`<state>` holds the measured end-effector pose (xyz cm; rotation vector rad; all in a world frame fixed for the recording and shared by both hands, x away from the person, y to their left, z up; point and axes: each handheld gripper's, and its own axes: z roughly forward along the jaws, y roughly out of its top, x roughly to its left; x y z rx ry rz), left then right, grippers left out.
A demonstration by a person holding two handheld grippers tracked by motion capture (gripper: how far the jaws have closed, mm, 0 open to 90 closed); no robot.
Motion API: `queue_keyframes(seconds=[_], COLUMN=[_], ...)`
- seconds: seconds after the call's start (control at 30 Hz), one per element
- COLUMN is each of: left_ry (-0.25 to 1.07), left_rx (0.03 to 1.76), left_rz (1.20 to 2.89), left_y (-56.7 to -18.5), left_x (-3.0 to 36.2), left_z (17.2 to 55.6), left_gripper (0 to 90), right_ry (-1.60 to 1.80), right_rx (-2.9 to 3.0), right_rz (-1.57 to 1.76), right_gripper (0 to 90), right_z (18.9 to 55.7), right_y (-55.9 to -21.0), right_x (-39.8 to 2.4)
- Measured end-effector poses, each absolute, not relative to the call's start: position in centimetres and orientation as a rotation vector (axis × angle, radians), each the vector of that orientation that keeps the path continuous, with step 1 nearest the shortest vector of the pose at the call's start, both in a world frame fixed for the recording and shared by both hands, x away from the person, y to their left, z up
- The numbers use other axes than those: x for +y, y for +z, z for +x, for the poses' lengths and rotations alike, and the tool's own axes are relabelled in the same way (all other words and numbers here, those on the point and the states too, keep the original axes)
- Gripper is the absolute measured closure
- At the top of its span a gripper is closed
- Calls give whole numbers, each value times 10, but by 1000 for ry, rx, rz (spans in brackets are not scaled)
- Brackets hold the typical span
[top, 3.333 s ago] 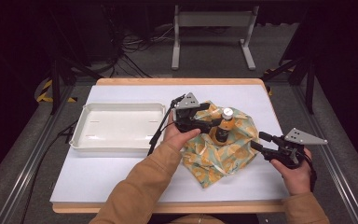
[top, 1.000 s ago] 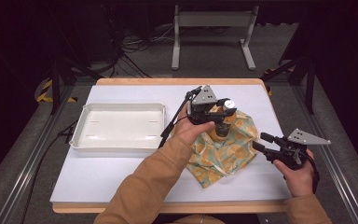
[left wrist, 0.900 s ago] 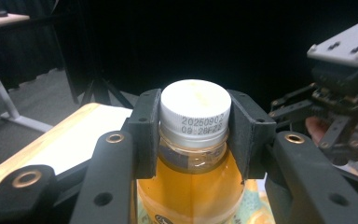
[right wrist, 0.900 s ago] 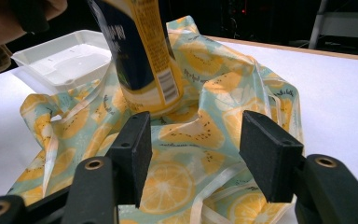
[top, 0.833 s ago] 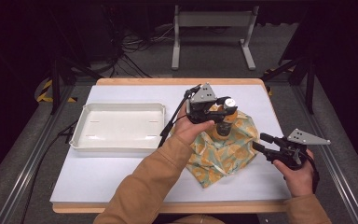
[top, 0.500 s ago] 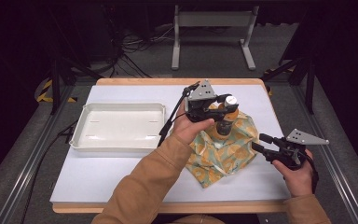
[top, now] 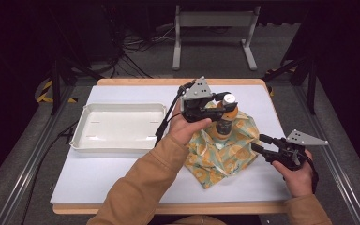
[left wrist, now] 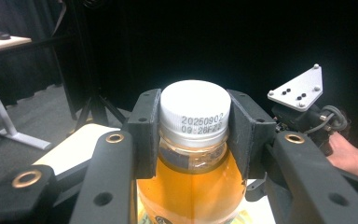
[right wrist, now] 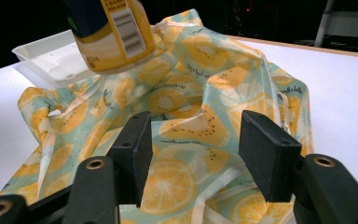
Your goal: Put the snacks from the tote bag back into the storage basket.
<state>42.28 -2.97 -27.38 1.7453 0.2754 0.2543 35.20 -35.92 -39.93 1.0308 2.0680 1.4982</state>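
Patterned cloth bag [top: 222, 152] lies slack on the white table [top: 98, 173], right gripper [right wrist: 193, 140] open at its edge, pinching nothing. Left gripper [top: 214, 104] — clamped on the orange bottle [left wrist: 193, 154] at the cap — has raised it since a second ago; the base now hangs clear above the bag, so extraction looks nearly done, the tray [top: 82, 140] a likely destination.

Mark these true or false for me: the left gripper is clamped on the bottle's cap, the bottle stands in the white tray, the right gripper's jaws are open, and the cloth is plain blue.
1. The left gripper is clamped on the white cap of the clear plastic bottle of orange drink. True.
2. The bottle stands in the white rectangular plastic tray. False: it hangs above the fruit-print cloth bag.
3. The right gripper has open jaws. True.
4. The bag is plain blue. False: it is pale teal with orange slices.
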Motion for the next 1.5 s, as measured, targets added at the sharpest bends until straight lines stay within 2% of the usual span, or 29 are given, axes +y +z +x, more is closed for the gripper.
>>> queue_keyframes(seconds=[1.07,1.5], left_ry=[372,414], left_rx=[417,483], left_rz=[1714,1730], left_y=[-272,-271], left_x=[96,135], left_z=[413,416], left_gripper=[582,581], right_ry=[1485,1488], right_rx=[2100,2099], right_rz=[998,1011], right_gripper=[431,438], right_z=[358,359], right_y=[-409,-410], right_x=[-349,-349])
